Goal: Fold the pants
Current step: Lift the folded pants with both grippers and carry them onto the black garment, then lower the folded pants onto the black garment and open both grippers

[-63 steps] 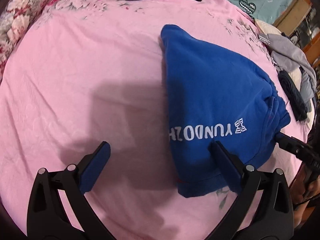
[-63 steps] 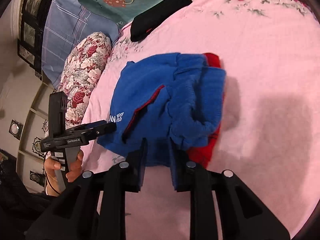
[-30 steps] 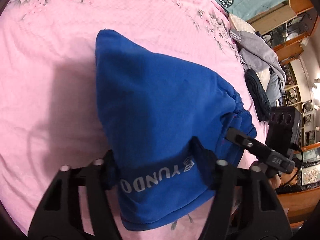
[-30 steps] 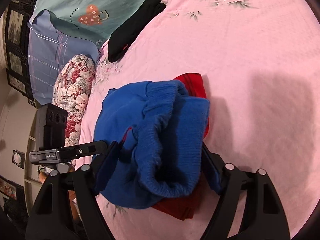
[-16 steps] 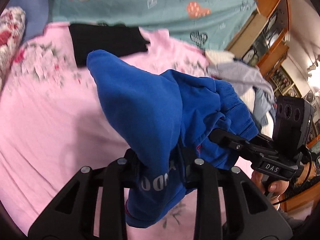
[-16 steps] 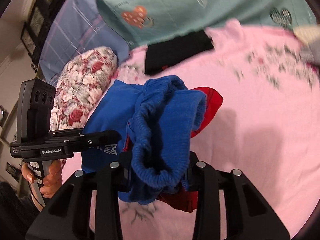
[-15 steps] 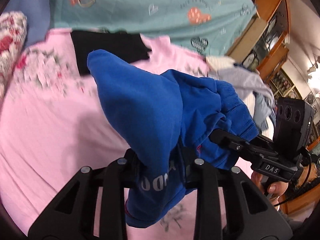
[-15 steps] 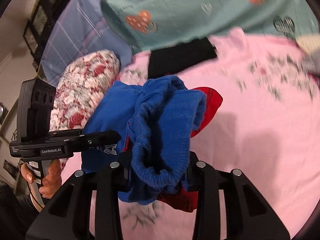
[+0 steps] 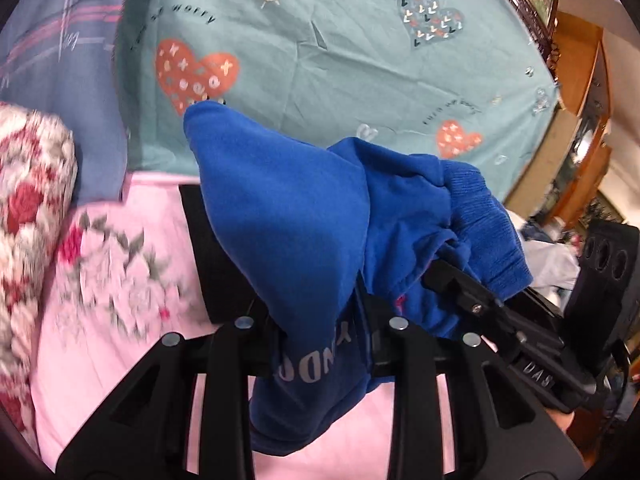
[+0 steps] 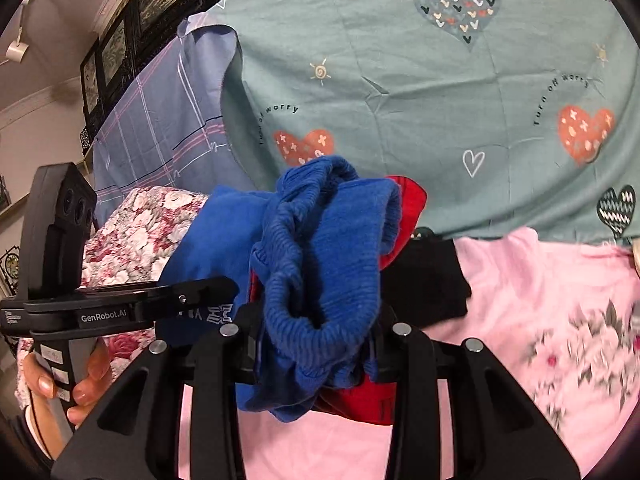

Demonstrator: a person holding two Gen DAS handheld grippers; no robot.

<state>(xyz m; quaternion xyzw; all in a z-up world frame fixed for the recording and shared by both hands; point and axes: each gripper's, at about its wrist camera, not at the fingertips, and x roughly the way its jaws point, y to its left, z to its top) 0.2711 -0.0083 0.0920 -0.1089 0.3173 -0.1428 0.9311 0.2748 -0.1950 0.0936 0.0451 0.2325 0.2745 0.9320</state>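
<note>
The folded blue pants [image 9: 288, 208] hang in the air as a bundle above the pink bedsheet [image 9: 120, 280]. My left gripper [image 9: 320, 312] is shut on the end with the white lettering. My right gripper [image 10: 316, 320] is shut on the ribbed blue waistband [image 10: 320, 248], and red fabric [image 10: 404, 200] peeks out behind and below it. Each gripper shows in the other's view: the right one [image 9: 460, 284] clamps the bundle from the right, the left one [image 10: 200, 292] from the left, with a hand [image 10: 80, 380] on its handle.
A black folded garment [image 10: 428, 280] lies on the bed just behind the bundle. A teal sheet with hearts [image 9: 340, 60] covers the headboard. A floral pillow [image 9: 28, 184] sits at the left. More clothes and wooden furniture [image 9: 580, 128] are at the right.
Both grippers closed onto the blue pants and lifted the bundle off the bed. Both views tilted up from the sheet toward the headboard.
</note>
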